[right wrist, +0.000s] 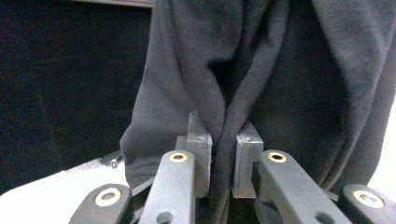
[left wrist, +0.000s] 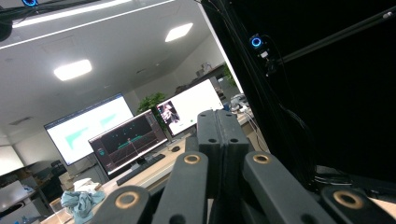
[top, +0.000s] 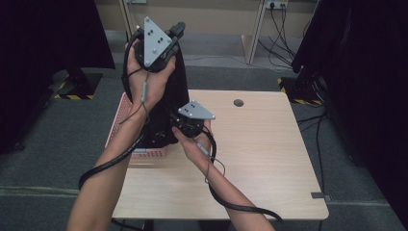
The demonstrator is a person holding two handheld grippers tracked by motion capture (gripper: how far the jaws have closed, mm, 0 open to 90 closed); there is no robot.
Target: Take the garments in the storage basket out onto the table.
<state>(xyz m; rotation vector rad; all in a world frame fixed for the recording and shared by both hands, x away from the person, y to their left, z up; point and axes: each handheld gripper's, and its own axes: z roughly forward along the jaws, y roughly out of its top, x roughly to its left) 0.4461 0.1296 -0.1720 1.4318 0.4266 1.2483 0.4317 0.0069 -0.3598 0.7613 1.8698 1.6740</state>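
Black fleece garment point(top: 166, 103), soft and heavily folded, hangs in a long drape at the centre left of the high view, its lower end reaching down to the left edge of the light wooden table point(top: 260, 159). That rectangular tabletop fills the middle and lower right of the frame, with a small round grey grommet point(top: 238, 102) near its far edge. A pink perforated plastic basket point(top: 126, 122) sits partly hidden behind the cloth at the table's left side.

At the upper left of the high view the left gripper point(top: 179, 29) is raised high at the top of the garment; in the left gripper view its black jaws are pressed fully together, and whether any cloth is caught between them I cannot tell.

Lower, at the frame's centre, the right gripper point(top: 180, 126) meets the hanging fabric. In the right gripper view the right gripper's jaws are pinched on a vertical fold of the fleece point(right wrist: 224, 140), which rises between the two pads.
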